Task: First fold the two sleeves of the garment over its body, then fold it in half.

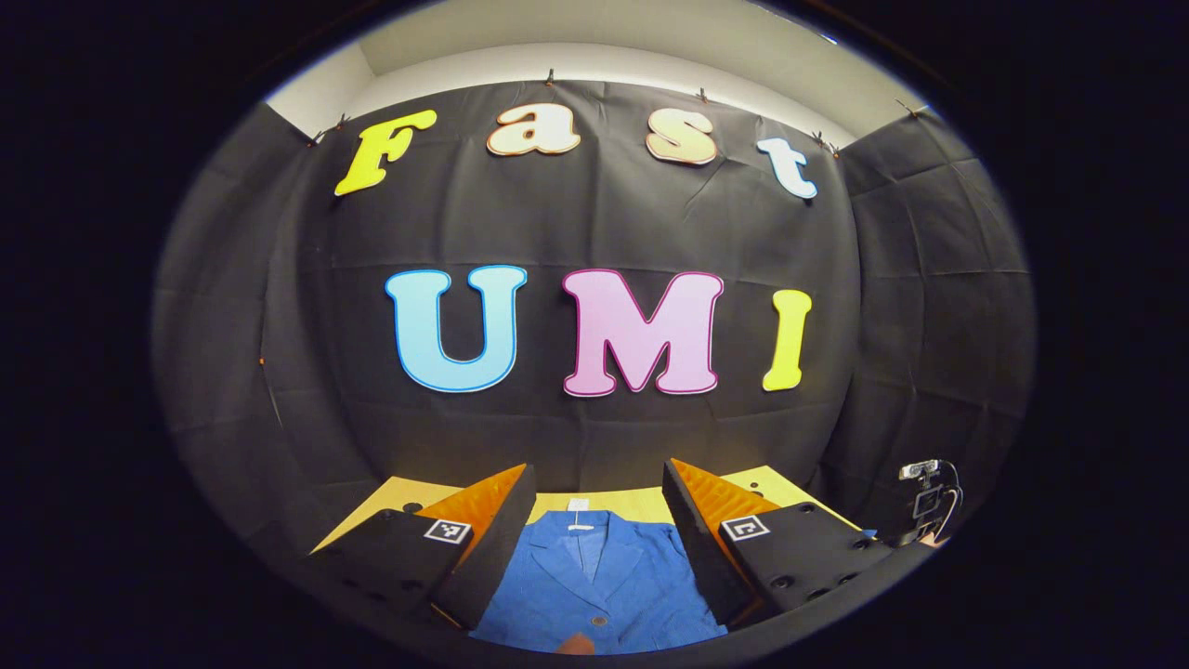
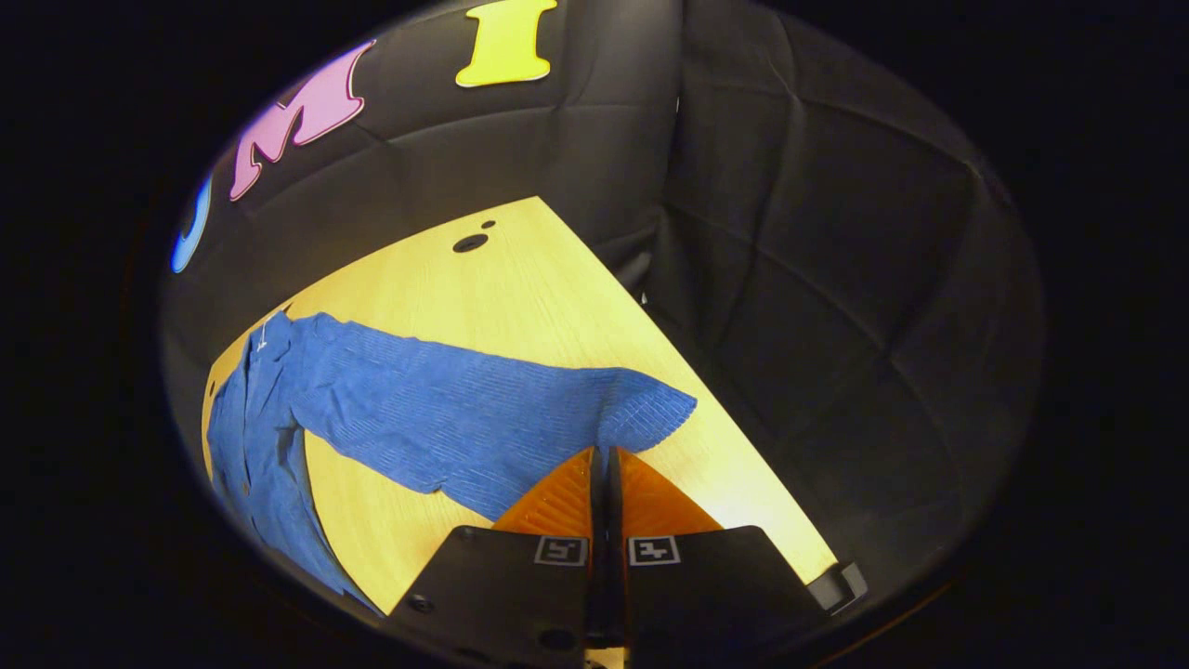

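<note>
A blue collared jacket point(image 1: 594, 576) lies face up on the yellow wooden table point(image 1: 632, 504), a button showing on its front. My left gripper point(image 1: 599, 469) hovers over the collar and chest, open, with the cloth showing between its wide-spread fingers. In the right gripper view one sleeve point(image 2: 464, 409) stretches out flat from the jacket's body point(image 2: 246, 437) towards the table's right edge, and its cuff point(image 2: 650, 409) lies near that edge. My right gripper point(image 2: 604, 455) is shut on the sleeve's near edge just behind the cuff.
The table point(image 2: 483, 279) has two dark holes point(image 2: 469, 243) near its far corner. Black cloth walls close in behind it and to the right. A small camera device point(image 1: 929, 497) stands off the table's right side in the left gripper view.
</note>
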